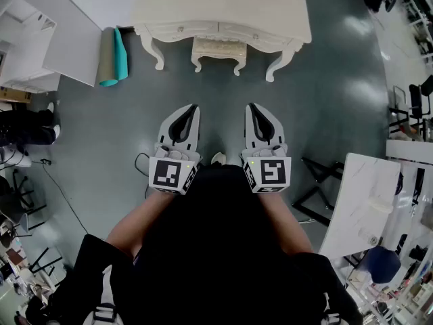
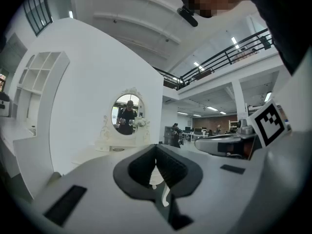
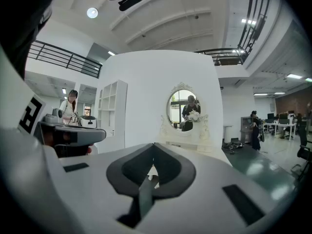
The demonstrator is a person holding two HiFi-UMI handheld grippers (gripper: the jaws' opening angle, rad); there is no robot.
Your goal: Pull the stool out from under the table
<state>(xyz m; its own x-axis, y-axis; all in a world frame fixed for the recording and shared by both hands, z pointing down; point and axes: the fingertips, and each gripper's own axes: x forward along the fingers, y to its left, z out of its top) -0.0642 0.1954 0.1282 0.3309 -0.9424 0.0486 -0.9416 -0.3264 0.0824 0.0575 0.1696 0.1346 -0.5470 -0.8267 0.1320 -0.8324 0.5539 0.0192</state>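
In the head view a cream stool (image 1: 218, 50) with curved legs stands tucked under the front of a cream dressing table (image 1: 223, 9). My left gripper (image 1: 192, 108) and right gripper (image 1: 252, 107) hang side by side over the grey floor, well short of the stool. Both are shut with nothing between the jaws. In the left gripper view the left gripper (image 2: 156, 147) points at the dressing table (image 2: 109, 147) with its oval mirror (image 2: 127, 113). The right gripper (image 3: 154, 146) faces the same mirror (image 3: 185, 109) in the right gripper view. The stool is mostly hidden behind the jaws there.
A rolled teal and grey mat (image 1: 112, 57) lies left of the table beside a white wall panel (image 1: 74, 39). A white marble-topped table (image 1: 360, 202) on black legs stands at the right. Cables (image 1: 57, 185) trail on the floor at the left.
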